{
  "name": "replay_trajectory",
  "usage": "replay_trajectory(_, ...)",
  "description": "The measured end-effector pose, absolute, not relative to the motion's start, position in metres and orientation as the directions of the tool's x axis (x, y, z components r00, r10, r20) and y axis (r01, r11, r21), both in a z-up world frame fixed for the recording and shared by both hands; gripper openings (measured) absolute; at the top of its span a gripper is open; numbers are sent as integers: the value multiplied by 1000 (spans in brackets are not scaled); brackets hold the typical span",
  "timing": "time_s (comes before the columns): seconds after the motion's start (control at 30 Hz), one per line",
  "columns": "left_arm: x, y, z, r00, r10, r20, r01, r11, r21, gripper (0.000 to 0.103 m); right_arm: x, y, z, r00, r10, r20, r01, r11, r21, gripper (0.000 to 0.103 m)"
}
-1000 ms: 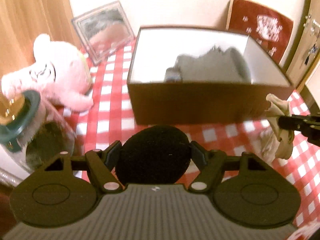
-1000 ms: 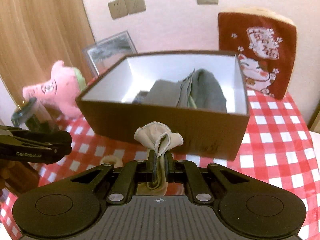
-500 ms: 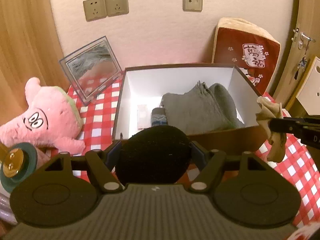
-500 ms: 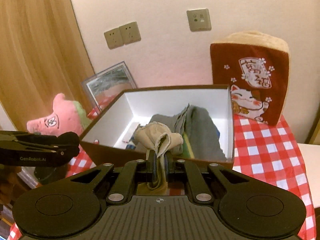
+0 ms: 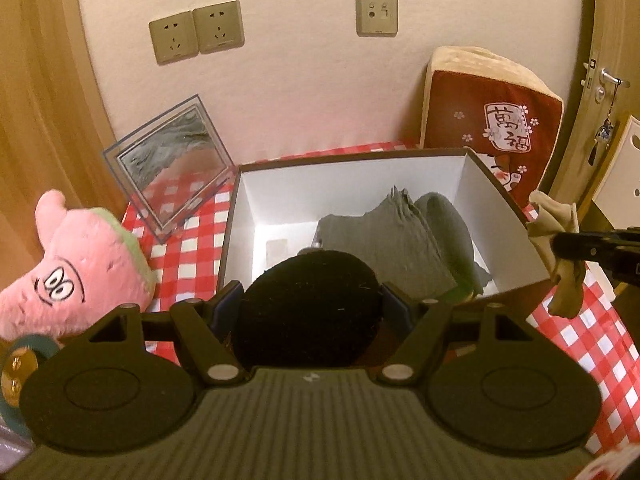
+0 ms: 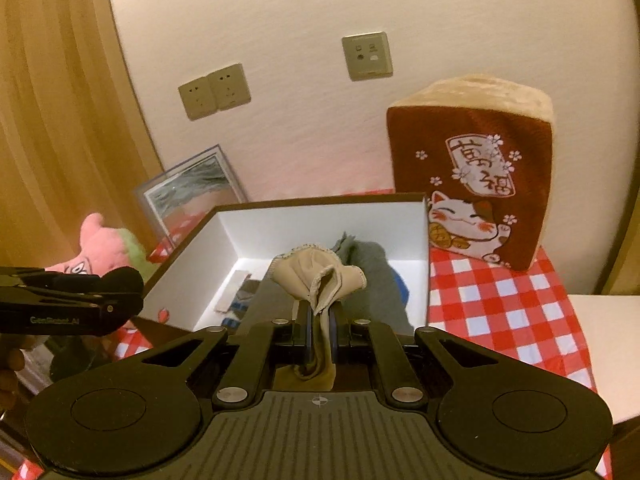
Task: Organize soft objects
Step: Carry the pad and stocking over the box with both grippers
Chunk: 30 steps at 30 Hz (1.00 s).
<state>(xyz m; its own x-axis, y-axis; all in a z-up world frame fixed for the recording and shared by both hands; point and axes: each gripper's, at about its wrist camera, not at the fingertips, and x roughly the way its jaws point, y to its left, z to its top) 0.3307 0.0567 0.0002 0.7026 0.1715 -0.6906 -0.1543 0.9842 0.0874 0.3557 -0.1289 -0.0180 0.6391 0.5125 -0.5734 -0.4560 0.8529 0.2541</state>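
My left gripper [image 5: 310, 306] is shut on a round black soft pad [image 5: 308, 312], held just in front of the near wall of the brown box [image 5: 500, 196]. Grey folded cloth [image 5: 384, 236] lies inside the box on its white floor. My right gripper [image 6: 320, 316] is shut on a beige cloth [image 6: 316, 276], which bunches above the fingers over the box's near edge. From the left wrist view that beige cloth [image 5: 554, 232] hangs at the box's right corner. The left gripper [image 6: 120, 292] with its black pad shows at the left of the right wrist view.
A pink plush toy [image 5: 76, 276] lies left of the box on the red checked tablecloth [image 5: 592, 340]. A clear picture frame [image 5: 172, 160] leans on the wall behind. A red lucky-cat cushion [image 6: 476, 184] stands at the back right. A jar lid [image 5: 20, 368] sits at the lower left.
Both grippers have risen with their loads, so the box now sits lower in view and its inside shows. The beige cloth now hangs over the box's near edge.
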Motion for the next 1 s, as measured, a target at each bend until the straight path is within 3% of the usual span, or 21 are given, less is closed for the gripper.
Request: replay_trajectory(1.0,429,90,-22,671,190,-716,-161,981,109,73,465,-105,-48,676,379,-632,-418,903,95,9)
